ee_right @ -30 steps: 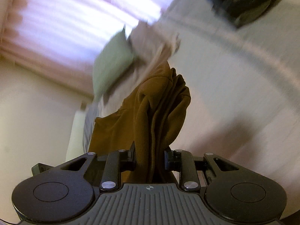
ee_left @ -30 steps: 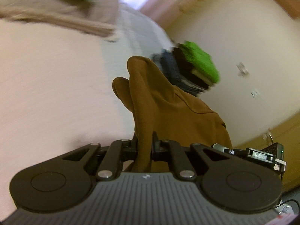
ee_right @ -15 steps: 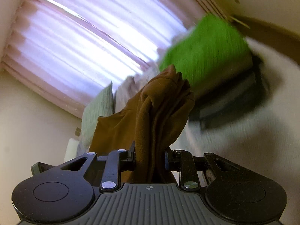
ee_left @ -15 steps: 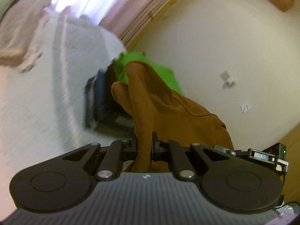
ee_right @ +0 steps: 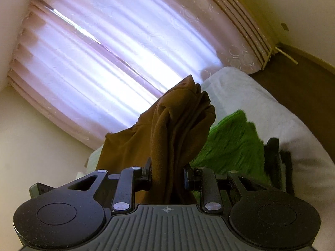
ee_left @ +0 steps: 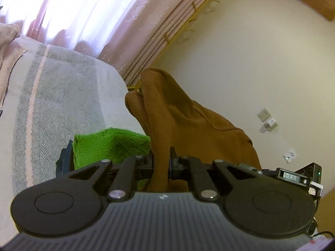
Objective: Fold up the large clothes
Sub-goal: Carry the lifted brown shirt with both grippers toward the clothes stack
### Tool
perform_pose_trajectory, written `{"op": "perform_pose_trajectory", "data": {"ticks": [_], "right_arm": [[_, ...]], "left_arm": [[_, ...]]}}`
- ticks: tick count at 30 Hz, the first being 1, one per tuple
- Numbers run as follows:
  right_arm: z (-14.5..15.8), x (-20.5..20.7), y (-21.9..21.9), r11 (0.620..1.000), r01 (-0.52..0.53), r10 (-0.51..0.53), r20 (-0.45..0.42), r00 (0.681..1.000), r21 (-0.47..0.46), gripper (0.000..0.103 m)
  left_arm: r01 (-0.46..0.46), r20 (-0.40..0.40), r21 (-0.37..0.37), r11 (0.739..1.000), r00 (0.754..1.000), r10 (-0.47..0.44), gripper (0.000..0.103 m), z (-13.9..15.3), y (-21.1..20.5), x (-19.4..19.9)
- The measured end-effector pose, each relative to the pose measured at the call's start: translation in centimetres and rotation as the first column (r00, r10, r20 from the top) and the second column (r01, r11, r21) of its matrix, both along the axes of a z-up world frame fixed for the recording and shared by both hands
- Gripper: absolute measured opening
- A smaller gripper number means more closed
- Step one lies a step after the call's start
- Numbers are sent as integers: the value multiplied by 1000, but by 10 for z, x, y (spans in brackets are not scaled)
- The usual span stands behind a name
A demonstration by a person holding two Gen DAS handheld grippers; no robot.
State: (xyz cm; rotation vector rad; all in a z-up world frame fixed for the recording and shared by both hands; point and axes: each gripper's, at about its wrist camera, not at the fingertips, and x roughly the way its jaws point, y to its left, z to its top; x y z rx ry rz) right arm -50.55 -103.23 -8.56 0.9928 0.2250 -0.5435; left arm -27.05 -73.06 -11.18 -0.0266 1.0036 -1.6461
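Observation:
A folded brown garment point(ee_left: 180, 121) hangs between both grippers, lifted over the bed. My left gripper point(ee_left: 161, 163) is shut on a thin edge of it. My right gripper point(ee_right: 167, 173) is shut on a thicker bunch of the same brown garment point(ee_right: 178, 125), which stands up in front of the camera. Just below lies a stack of folded clothes topped by a bright green knit point(ee_left: 108, 144), seen in the right wrist view as the green knit point(ee_right: 232, 144) with dark folded items point(ee_right: 276, 156) under it.
The bed has a grey herringbone cover point(ee_left: 58, 96) with a pink stripe. Pink curtains point(ee_right: 117, 48) hang over a bright window behind it. A cream wall point(ee_left: 251, 62) with sockets is on the right. A beige cloth point(ee_left: 8, 41) lies at the far left.
Both grippers swung sideways across the bed with the brown garment. The green-topped stack went from far ahead to directly beneath them.

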Motion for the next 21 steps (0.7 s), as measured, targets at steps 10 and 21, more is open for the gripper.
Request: {"op": "perform_pose_trajectory", "data": {"ticks": [10,21], "right_arm": [[-75,-6,-39,992,9,-7,-13,1000,127,24],[-33,-15,-20,962,223,-259,-265,929,-159,47]], "left_arm": [[-19,-10,99,995,1000,20,8,-70,-48,18],[-181,73,42,983,981,178,22,-62,-39,57]]}}
